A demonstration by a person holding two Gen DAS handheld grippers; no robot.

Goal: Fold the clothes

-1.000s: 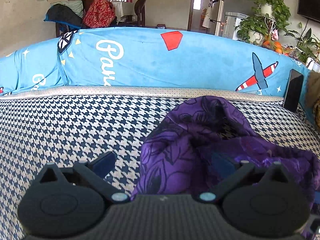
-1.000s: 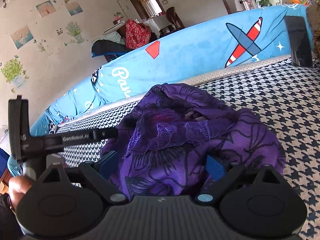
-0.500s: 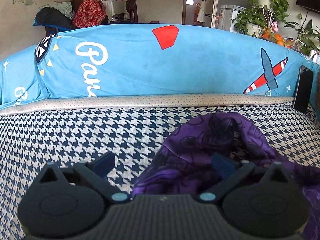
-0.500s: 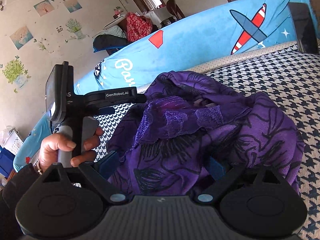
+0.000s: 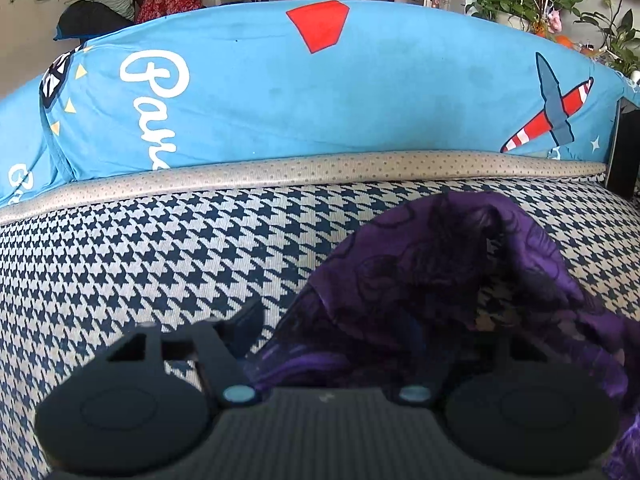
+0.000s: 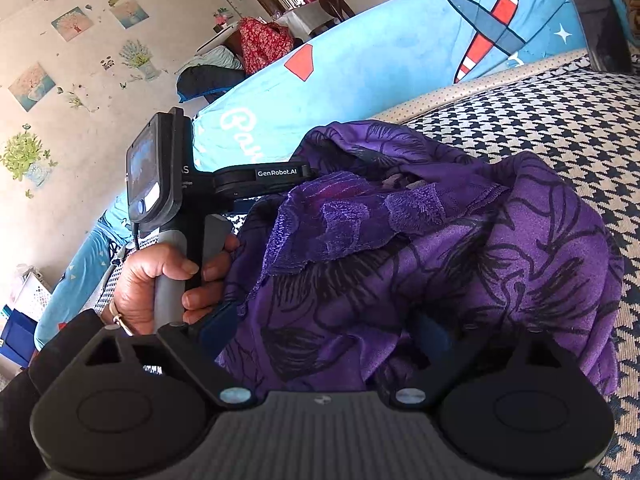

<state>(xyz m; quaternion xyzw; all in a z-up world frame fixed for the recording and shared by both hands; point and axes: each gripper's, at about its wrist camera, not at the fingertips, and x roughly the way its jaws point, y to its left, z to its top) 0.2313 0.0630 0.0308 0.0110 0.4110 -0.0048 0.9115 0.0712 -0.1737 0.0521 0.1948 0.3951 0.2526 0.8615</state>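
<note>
Left claw (image 5: 332, 320) closing, purple garment (image 5: 440, 276) bunched between its fingers; right-hand finger buried in cloth, so pad contact cannot be confirmed. Person's left hand (image 6: 160, 280) grips the grey handle of that tool, seen from the right wrist view, pressed against the garment's left edge. Right claw (image 6: 320, 328) spread wide, both blue fingers either side of a purple fold, not visibly pinching. Garment (image 6: 420, 240) lies crumpled in a heap on the houndstooth sofa seat (image 5: 160, 248), lace trim on top. Blue cover with plane print (image 5: 360, 92) drapes the backrest behind. Dark phone (image 6: 600, 20) leans against it at far right.
</note>
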